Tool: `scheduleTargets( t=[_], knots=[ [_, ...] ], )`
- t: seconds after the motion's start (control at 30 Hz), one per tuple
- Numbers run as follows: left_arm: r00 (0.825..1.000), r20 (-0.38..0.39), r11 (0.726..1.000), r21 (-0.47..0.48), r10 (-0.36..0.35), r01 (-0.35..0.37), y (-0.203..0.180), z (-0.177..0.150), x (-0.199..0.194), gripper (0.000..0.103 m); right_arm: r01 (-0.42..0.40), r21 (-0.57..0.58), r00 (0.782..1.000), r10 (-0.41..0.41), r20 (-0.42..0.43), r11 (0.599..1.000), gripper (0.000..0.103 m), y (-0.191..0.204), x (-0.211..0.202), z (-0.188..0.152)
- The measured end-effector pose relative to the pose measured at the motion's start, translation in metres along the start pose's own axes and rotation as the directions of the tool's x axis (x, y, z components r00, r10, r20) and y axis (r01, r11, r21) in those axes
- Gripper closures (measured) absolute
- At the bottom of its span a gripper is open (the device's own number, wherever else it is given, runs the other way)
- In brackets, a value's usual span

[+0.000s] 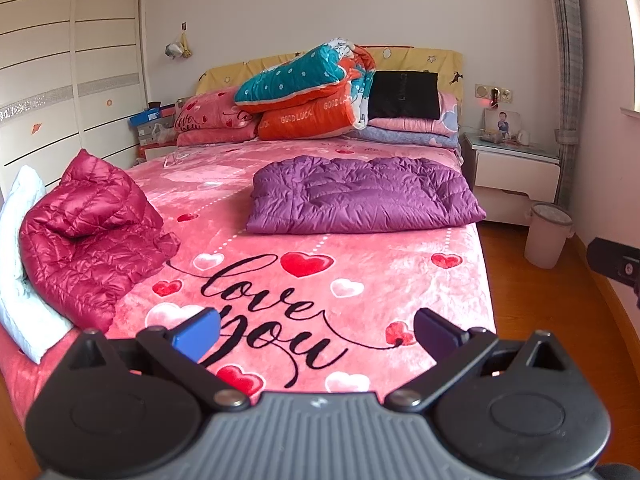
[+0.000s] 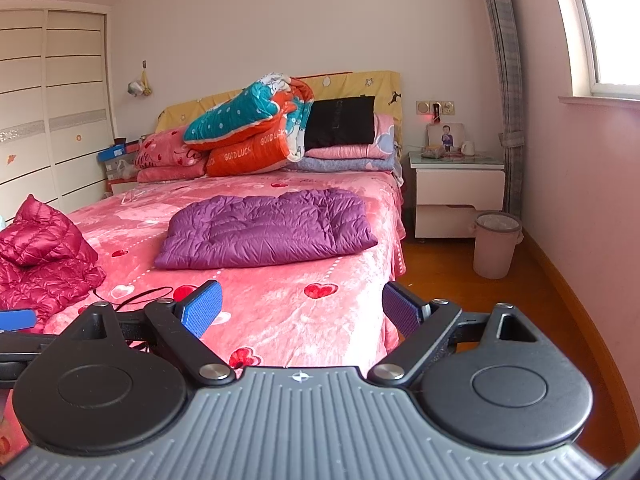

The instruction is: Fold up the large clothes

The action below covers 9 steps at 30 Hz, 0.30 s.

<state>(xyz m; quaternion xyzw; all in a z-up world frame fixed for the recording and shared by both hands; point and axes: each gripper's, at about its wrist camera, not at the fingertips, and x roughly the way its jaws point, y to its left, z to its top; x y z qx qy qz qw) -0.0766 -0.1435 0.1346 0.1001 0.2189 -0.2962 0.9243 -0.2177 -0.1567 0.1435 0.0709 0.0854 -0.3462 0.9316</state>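
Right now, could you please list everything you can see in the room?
Purple jacket: one, purple, folded, mid-bed.
Red jacket: one, crimson, crumpled, bed's left edge.
White garment: one, under red jacket.
Bedspread: one, pink with hearts.
Quilt: one, teal-orange, by headboard.
Black bag: one, on folded blankets.
Nightstand: one, white, right of bed.
Bin: one, pinkish, on floor.
Wardrobe: one, white, left.
Left gripper: open.
Right gripper: open.

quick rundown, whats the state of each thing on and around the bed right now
purple down jacket: folded flat on the bed
red down jacket: crumpled, unfolded, at the bed's left edge
left gripper: open, empty
right gripper: open, empty
quilt: folded, piled at the headboard
bin: upright on the floor
nightstand drawer: shut
wardrobe doors: shut
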Motion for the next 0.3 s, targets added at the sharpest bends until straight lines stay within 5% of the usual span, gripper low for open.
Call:
scheduleTargets(
  t=[0.3],
  knots=[
    [0.998, -0.068, 0.999, -0.037, 0.012, -0.015, 0.010, -0.013, 0.035, 0.001, -0.015, -0.005, 0.999, 0.015, -0.044, 1.000, 0.000, -0.002, 0.029, -0.008]
  ],
)
